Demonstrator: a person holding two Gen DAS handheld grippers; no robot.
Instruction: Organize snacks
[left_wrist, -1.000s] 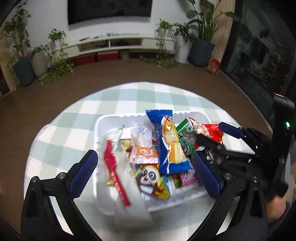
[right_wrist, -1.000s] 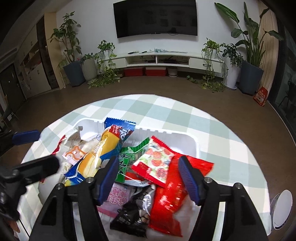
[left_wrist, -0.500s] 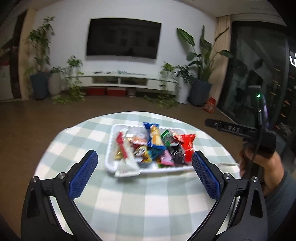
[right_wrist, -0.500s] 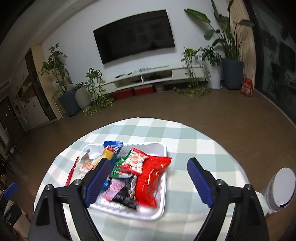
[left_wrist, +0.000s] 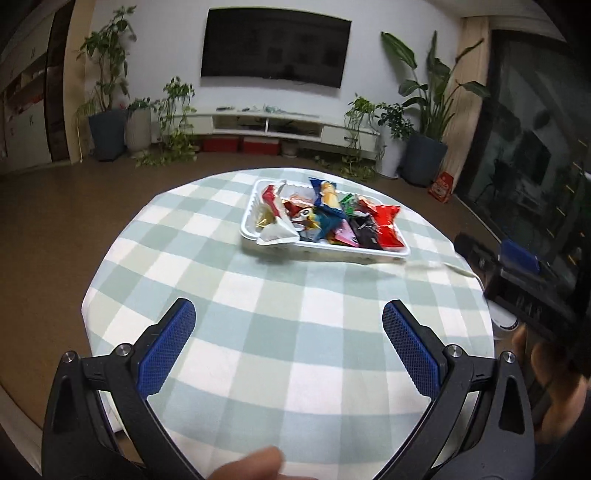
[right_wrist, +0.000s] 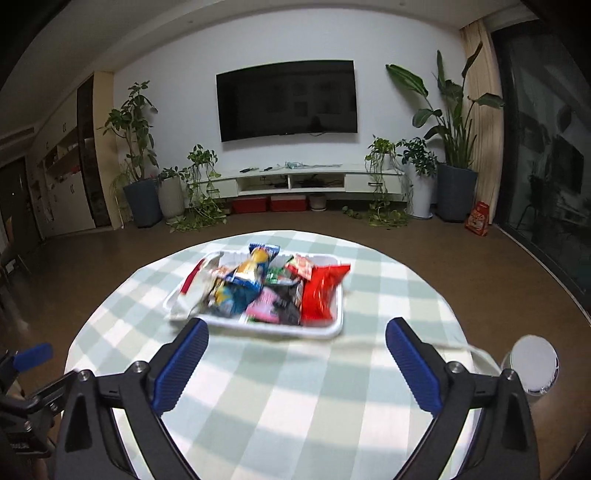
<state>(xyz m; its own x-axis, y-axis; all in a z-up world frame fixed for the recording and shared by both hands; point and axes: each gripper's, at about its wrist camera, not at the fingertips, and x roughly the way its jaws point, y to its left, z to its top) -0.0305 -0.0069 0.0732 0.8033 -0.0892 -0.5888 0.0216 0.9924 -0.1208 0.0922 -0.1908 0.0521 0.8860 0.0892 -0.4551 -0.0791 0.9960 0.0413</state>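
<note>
A white tray (left_wrist: 251, 236) (right_wrist: 332, 330) full of several snack packets sits on the far half of a round table with a green-and-white checked cloth (left_wrist: 280, 332) (right_wrist: 288, 387). A red packet (left_wrist: 386, 225) (right_wrist: 321, 291) lies at the tray's right end, a blue-and-yellow one (left_wrist: 327, 206) (right_wrist: 251, 269) near the middle, a white one (left_wrist: 275, 232) hangs over the left rim. My left gripper (left_wrist: 288, 332) is open and empty, well back from the tray. My right gripper (right_wrist: 297, 347) is open and empty, just short of the tray's near rim.
A white cable (left_wrist: 443, 266) (right_wrist: 476, 350) trails off the table's right edge. A white round device (right_wrist: 533, 363) stands on the floor at the right. The other gripper shows at the edge of each view (left_wrist: 517, 280) (right_wrist: 26, 391). Plants, a TV and a low cabinet line the far wall.
Both grippers have pulled back and up from over the tray, which now looks small and far. Both stayed open and empty.
</note>
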